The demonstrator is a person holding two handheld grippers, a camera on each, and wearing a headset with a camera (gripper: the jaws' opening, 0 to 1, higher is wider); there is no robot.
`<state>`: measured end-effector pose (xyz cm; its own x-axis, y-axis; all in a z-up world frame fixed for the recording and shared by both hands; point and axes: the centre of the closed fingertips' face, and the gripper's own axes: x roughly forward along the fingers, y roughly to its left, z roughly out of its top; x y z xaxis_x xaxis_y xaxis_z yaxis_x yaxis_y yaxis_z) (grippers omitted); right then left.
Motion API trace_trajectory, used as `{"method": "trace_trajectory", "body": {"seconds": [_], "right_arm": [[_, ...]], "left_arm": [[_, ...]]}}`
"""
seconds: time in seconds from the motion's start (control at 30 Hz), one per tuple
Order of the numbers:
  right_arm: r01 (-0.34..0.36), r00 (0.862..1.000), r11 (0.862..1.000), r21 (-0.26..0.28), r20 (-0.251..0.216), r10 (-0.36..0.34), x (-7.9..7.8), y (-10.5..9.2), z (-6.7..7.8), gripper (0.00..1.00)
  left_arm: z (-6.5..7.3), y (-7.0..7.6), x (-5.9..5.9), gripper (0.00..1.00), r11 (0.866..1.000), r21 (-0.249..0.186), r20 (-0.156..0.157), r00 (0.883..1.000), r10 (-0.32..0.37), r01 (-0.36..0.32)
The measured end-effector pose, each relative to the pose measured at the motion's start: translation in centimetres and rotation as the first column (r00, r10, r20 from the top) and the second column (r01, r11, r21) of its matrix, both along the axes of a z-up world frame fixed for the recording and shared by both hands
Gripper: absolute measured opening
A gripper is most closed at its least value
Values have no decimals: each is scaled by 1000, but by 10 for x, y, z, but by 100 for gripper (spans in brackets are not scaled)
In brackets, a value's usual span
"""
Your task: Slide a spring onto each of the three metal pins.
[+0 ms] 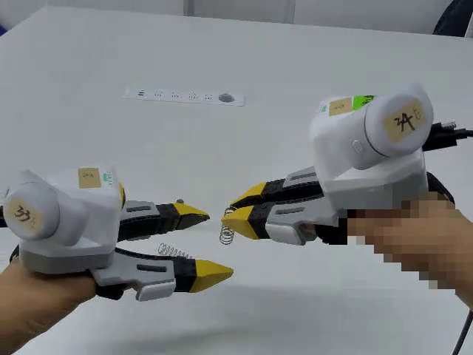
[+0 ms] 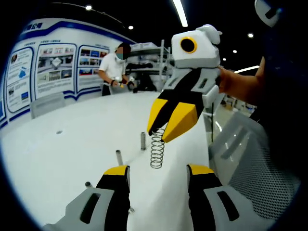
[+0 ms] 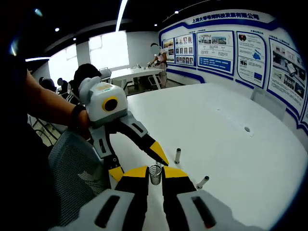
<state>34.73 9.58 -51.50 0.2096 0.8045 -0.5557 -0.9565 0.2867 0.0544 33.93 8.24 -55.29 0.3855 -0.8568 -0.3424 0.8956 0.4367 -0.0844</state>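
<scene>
Because the right tongs (image 2: 159, 134) are closed on only the top coils of the spring (image 2: 157, 151), which hangs free beneath their yellow tips, the likeliest trouble is that the spring swings or cocks sideways while it is carried. Its open lower end would then meet a pin's top off-centre and snag instead of sliding down. Squeezing harder to steady it could, I judge, deform the thin coils or flick the spring out of the tips. The left tongs (image 1: 214, 244) stand open and hold nothing, their tips just beside the spring on either side, so a small drift of that hand could knock it loose. The metal pins (image 2: 119, 157) stand upright beyond the spring, apart from it, and none is under it yet. They are slim, so too low an approach could strike one from the side. In the head view a second coil (image 1: 174, 251) shows near the spring, between the left jaws; I cannot tell whether it lies loose or sits on a pin. A dropped spring would probably roll on the smooth white surface (image 1: 89, 89). The power strip (image 1: 185, 96), well beyond the spring, poses no risk.
</scene>
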Motion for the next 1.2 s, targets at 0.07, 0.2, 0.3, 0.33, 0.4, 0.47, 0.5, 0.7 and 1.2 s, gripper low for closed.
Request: {"method": "trace_trajectory", "body": {"seconds": [0.07,0.2,0.3,0.33,0.4,0.47,0.5,0.7,1.2], "right_arm": [[-3,1000,1000,2,-7,3,-1,1,0,11],[-11,1000,1000,2,-12,11,-4,3,1,11],[-16,1000,1000,3,-12,16,-6,4,2,11],[-17,1000,1000,3,-14,17,-7,5,2,11],[-19,1000,1000,2,-16,19,-7,5,2,11],[-20,1000,1000,-1,-19,20,-7,4,1,11],[-21,1000,1000,-2,-20,21,-8,4,1,11],[-25,999,1000,-7,-34,25,-10,4,-1,11],[-22,999,1000,-2,-49,22,-10,4,-2,11]], "left_arm": [[0,-2,0,44,1000,1,7,1000,-8,8],[2,-4,-1,36,1000,-3,15,1000,-20,20],[0,-6,-3,28,999,2,8,999,-36,36],[-1,-7,-4,27,999,4,6,999,-40,40],[-1,-8,-4,25,999,6,10,999,-43,42],[-1,-8,-5,23,999,7,11,999,-46,46],[-2,-8,-5,21,999,10,12,999,-48,48],[-4,-8,-6,14,998,19,7,999,-53,53],[-6,-10,-5,15,998,18,0,998,-57,57]]}}
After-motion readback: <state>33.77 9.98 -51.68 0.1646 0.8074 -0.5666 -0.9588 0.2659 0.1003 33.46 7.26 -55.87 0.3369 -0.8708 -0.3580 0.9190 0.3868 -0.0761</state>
